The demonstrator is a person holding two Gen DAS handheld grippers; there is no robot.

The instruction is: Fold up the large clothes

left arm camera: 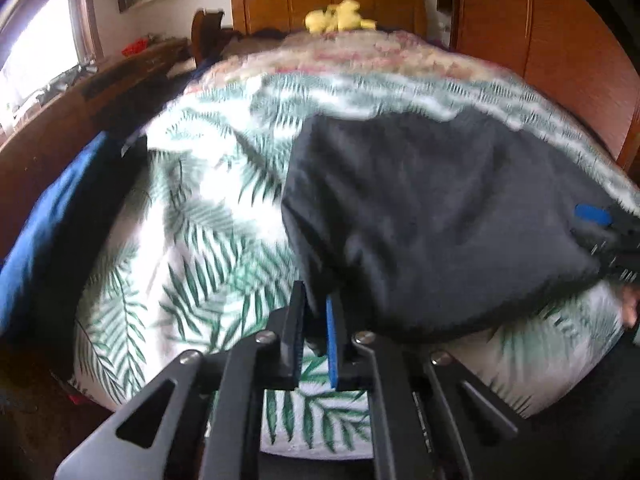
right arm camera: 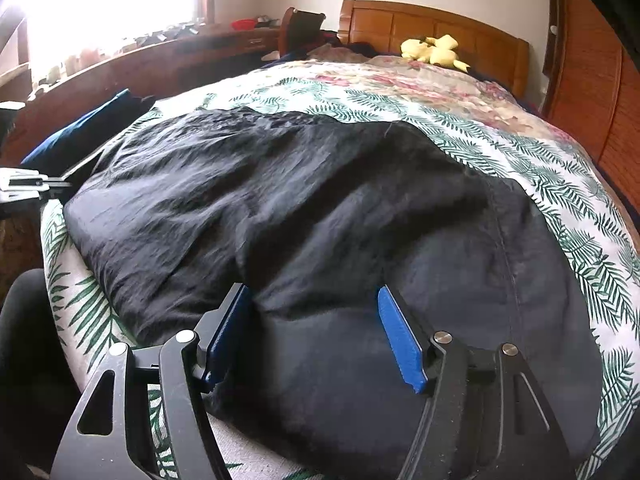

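A: While the left gripper (left arm camera: 316, 312) stands nearly closed, its black and blue pads seem to pinch the near left edge of the large dark grey woven garment (left arm camera: 420, 216); blur there keeps me from being sure of the bite. What's on your side?

B: Right gripper (right arm camera: 316, 312), jaws wide, blue pads either side of a low fold at the near hem. Nothing clamped. The garment (right arm camera: 304, 208) lies spread across the near part of the bed, on the white bedspread with green fern print (right arm camera: 560, 208).

A: Handling?

B: Soft, thin, light, I judge. Creases everywhere, so it will drape and sag, not hold shape. Probably a bit slick. Take it at corners or along the hem, both layers together, otherwise only the top sheet lifts.

A: Agreed. My view shows bare bedspread (left arm camera: 192, 208) left of the cloth, a blue bundle (left arm camera: 44, 224) at the bed's left edge, and the other gripper's blue pad at far right.

B: Mine shows the whole cloth, its seam down the right, and a pale tool tip at far left. Yellow soft toy (right arm camera: 434, 52) by the wooden headboard (right arm camera: 400, 20), well apart from the work.
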